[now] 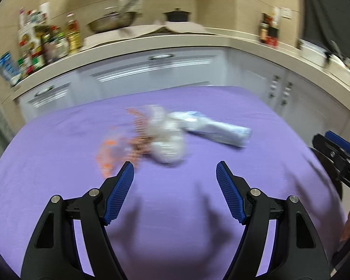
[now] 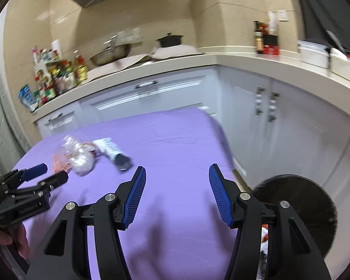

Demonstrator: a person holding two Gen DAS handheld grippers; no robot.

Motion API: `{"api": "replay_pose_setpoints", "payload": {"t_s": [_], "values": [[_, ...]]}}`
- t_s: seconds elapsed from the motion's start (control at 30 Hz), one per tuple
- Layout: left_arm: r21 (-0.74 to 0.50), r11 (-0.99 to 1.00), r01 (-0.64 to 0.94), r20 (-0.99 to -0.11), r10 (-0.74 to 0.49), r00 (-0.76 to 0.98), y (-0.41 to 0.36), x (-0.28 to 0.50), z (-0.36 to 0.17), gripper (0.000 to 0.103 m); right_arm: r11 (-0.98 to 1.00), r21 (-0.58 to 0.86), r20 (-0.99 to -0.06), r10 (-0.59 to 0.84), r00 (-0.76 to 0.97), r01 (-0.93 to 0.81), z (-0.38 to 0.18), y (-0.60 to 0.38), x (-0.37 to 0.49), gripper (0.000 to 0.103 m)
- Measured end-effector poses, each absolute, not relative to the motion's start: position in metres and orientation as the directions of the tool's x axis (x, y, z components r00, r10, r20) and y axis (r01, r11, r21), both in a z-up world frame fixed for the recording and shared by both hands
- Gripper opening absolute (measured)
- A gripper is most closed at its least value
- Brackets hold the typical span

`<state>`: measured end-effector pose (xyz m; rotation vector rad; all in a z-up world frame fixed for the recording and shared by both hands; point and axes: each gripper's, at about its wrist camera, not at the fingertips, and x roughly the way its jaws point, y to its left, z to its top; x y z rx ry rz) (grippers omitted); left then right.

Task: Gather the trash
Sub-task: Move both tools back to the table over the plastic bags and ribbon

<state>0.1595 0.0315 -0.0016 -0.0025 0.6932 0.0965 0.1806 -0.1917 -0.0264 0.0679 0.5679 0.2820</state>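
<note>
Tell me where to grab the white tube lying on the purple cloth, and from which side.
Take the white tube across its flattened middle, coming from above with the right tool, which is open and nearer its dark cap end. It lies flat and slanted on the purple cloth, its far end touching the crumpled clear plastic, so keep toward the free cap half.

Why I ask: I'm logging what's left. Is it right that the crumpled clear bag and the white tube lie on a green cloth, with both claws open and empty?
Wrong in one respect: the cloth is purple, not green, as the right wrist view shows. The crumpled clear bag and white tube do lie on it, and the left claw and right claw are open and empty.
</note>
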Motion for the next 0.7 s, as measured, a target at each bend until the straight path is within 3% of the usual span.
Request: {"api": "replay_pose_setpoints", "payload": {"t_s": [0.2,0.47,0.53,0.7], "values": [[0.035,0.984,-0.173,-0.648,0.155,0.746,0.086,0.169,-0.005,0.075,0.943,0.126,-0.542,0.324,0.775,-0.307,-0.028,-0.149,0.193,0.056],[0.041,0.983,-0.18,-0.706,0.156,0.69,0.117,0.193,-0.024,0.074,0.929,0.099,-0.566,0.347,0.748,-0.355,-0.029,-0.112,0.204,0.056],[0.021,0.984,-0.179,-0.717,0.139,0.683,0.122,0.196,-0.026,0.067,0.927,0.097,-0.573,0.349,0.742,-0.361,-0.031,-0.107,0.206,0.056],[0.003,0.991,-0.137,-0.741,0.094,0.665,0.125,0.203,-0.031,0.031,0.919,0.089,-0.585,0.361,0.727,-0.385,-0.033,-0.091,0.211,0.056]]}}
